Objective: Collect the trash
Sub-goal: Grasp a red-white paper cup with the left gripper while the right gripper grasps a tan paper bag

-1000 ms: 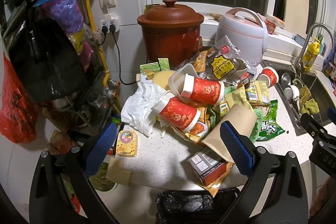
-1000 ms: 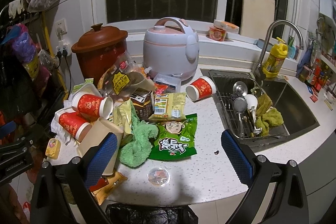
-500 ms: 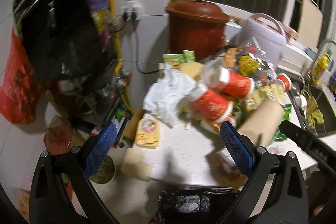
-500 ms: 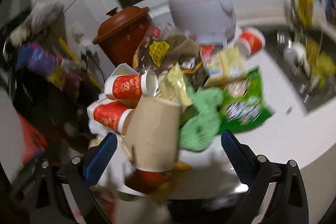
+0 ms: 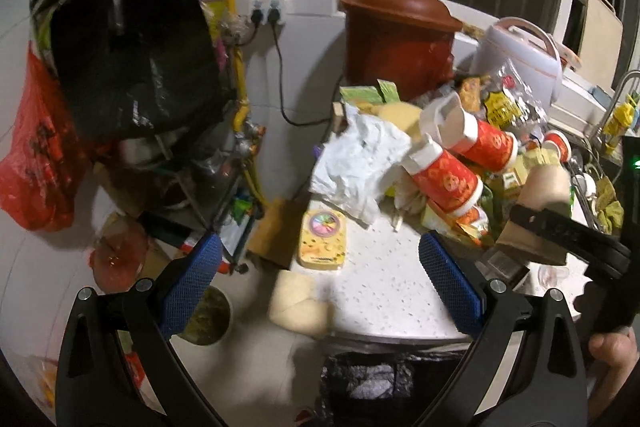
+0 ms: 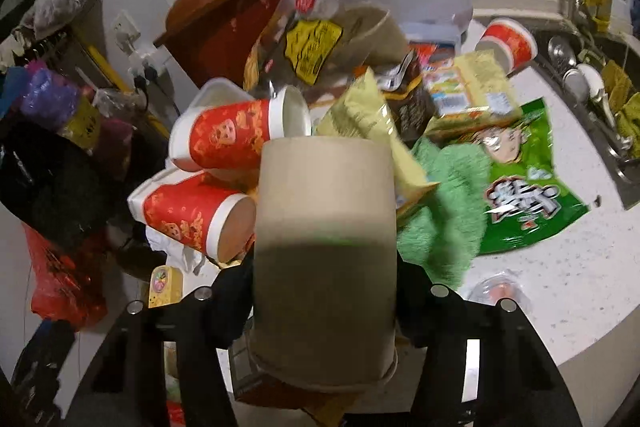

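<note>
A heap of trash lies on the white counter point(image 5: 380, 291): two red paper cups point(image 5: 444, 183) point(image 6: 224, 139), a crumpled white bag point(image 5: 360, 163), snack wrappers and a green snack bag point(image 6: 520, 187). A brown paper cup point(image 6: 324, 227) lies on its side between the jaws of my right gripper point(image 6: 324, 267). The jaws are closing and their fingers sit tight against the cup's two sides, with the pads hidden behind it. In the left wrist view one right finger point(image 5: 560, 227) crosses that cup point(image 5: 546, 183). My left gripper point(image 5: 320, 283) stands open over the counter's front left edge, holding nothing.
A bin lined with a black bag point(image 5: 364, 383) stands below the counter edge. A brown clay pot point(image 5: 396, 39) and a rice cooker point(image 5: 520, 55) stand at the back. The sink point(image 6: 592, 67) is at the right. Hanging bags point(image 5: 132, 55) crowd the left wall. A green cloth point(image 6: 444, 211) lies among the trash.
My right gripper came down and left onto the brown paper cup and its wide jaws narrowed around it. My left gripper swung left toward the counter's edge and stayed open.
</note>
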Demonstrator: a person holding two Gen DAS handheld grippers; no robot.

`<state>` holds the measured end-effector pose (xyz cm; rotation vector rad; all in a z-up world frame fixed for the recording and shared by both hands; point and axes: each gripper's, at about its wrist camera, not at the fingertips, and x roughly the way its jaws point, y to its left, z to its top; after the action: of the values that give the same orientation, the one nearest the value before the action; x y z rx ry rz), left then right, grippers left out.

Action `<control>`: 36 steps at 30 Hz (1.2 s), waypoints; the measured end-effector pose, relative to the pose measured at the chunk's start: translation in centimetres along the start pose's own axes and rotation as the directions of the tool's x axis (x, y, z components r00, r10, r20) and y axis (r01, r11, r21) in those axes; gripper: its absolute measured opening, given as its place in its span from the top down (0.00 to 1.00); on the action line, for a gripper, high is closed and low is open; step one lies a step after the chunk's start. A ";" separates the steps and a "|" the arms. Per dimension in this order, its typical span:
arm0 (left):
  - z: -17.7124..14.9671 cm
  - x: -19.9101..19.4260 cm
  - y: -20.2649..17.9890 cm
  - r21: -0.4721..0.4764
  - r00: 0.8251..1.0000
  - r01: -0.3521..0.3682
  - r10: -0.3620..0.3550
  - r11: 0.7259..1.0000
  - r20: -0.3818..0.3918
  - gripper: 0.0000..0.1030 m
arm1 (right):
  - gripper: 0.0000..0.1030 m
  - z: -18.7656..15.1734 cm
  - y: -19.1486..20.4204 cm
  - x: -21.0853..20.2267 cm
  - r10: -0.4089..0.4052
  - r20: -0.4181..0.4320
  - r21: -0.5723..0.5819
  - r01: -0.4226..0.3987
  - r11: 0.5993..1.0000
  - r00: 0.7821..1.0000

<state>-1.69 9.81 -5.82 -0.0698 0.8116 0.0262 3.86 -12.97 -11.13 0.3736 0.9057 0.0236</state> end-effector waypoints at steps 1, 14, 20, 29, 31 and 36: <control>0.1 0.3 0.0 -0.016 0.999 0.031 -0.031 0.999 -0.010 0.07 | 0.44 0.0 0.0 -0.5 0.009 0.002 -0.004 -0.009 1.000 1.000; 3.8 9.2 -4.4 -0.287 0.907 0.377 -0.413 0.880 -0.076 0.07 | 0.42 -0.6 -1.8 -9.8 -0.016 0.163 -0.138 0.039 0.990 0.986; 3.4 12.7 -4.5 -0.386 0.912 0.310 -0.387 0.869 -0.138 0.11 | 0.43 -1.3 -3.4 -10.2 -0.036 0.155 -0.130 0.056 0.990 0.987; 4.5 12.7 -4.4 -0.351 0.891 0.370 -0.436 0.860 -0.130 0.62 | 0.99 -1.4 -4.3 -8.4 -0.009 0.084 -0.137 0.021 0.990 0.996; 4.5 12.9 -4.3 -0.350 0.883 0.382 -0.449 0.855 -0.133 0.64 | 0.94 -1.4 -4.8 -7.5 -0.014 0.061 -0.124 0.021 0.992 0.998; 4.6 13.6 -3.5 -0.363 0.870 0.408 -0.477 0.838 -0.125 0.71 | 0.61 -1.4 -6.6 -8.1 -0.020 0.146 -0.121 0.038 0.992 0.989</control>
<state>11.13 6.60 -12.37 -0.5866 0.9829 -0.2963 -3.11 -20.19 -7.89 0.2434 0.7623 0.0252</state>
